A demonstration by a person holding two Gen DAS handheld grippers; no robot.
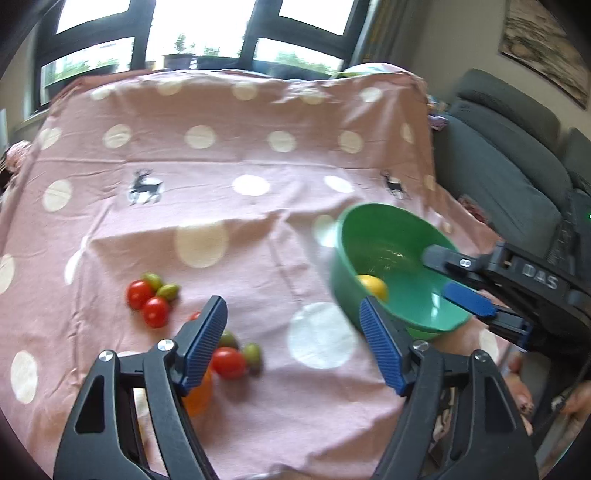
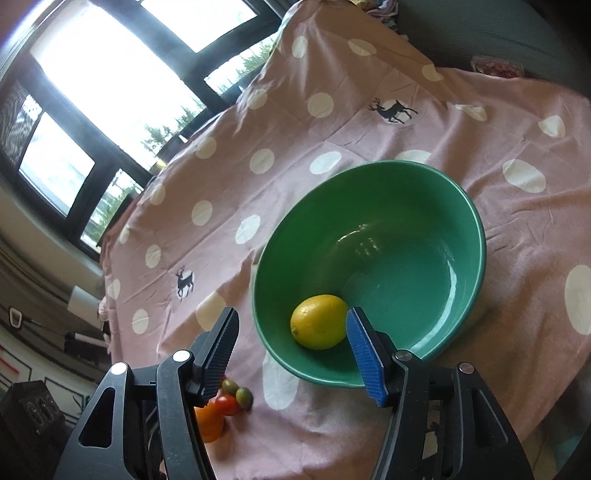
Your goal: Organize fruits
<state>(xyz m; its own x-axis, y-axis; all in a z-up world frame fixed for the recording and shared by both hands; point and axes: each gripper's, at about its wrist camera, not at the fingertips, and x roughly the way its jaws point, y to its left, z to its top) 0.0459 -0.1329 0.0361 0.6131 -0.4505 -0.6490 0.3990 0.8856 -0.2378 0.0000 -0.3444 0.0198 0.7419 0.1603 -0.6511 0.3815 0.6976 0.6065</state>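
A green bowl (image 1: 341, 284) (image 2: 391, 164) stands on the pink spotted cloth, with a yellow lemon (image 1: 373, 286) (image 2: 319, 322) lying inside near its front wall. My right gripper (image 2: 291, 321) (image 1: 448, 275) hovers over the bowl, open; the lemon lies loose below it. My left gripper (image 1: 291, 314) is open above the cloth, nothing between its fingers. Red and green cherry tomatoes (image 1: 151, 299) lie in one cluster to its left. A second cluster (image 1: 234, 358) (image 2: 232, 400) lies by its left finger. An orange fruit (image 1: 199, 397) (image 2: 208, 422) is partly hidden behind that finger.
The pink cloth (image 1: 221, 158) with white dots and deer prints covers the whole table and drops off at the far and right edges. A grey sofa (image 1: 517, 166) stands to the right. A window (image 1: 199, 29) fills the back wall. A person's hand (image 1: 521, 391) shows at lower right.
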